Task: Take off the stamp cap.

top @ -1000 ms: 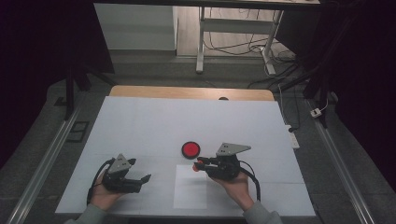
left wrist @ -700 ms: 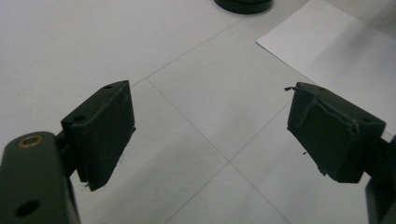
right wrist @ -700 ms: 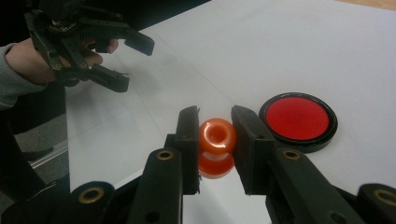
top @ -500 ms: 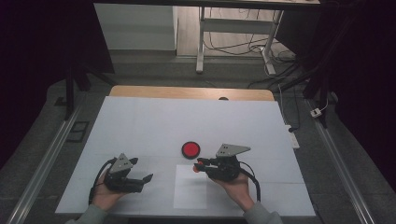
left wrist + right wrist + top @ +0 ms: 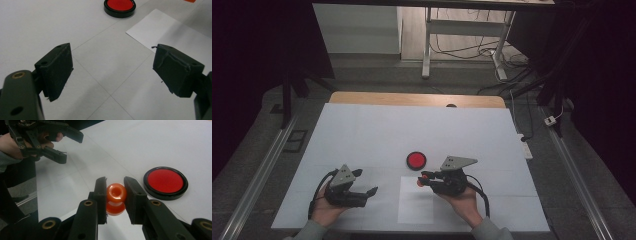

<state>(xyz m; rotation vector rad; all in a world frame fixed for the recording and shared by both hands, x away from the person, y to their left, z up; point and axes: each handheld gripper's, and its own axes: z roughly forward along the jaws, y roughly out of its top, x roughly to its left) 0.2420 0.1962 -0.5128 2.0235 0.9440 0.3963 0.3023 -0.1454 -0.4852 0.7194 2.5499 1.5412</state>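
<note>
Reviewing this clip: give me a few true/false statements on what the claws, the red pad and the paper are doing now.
1. The right claw is shut on an orange stamp. True.
2. The left claw grips the sheet. False: its jaws stand wide apart with nothing between them.
3. The red pad lies on the white sheet. False: it lies on the table, just beyond the sheet.
4. The stamp is over the sheet's far edge. True.
5. The red pad sits in a black rim. True.

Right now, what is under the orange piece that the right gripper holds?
The orange piece sits in the right gripper above the white paper sheet on the table. Its underside and any contact with the sheet are hidden.
</note>
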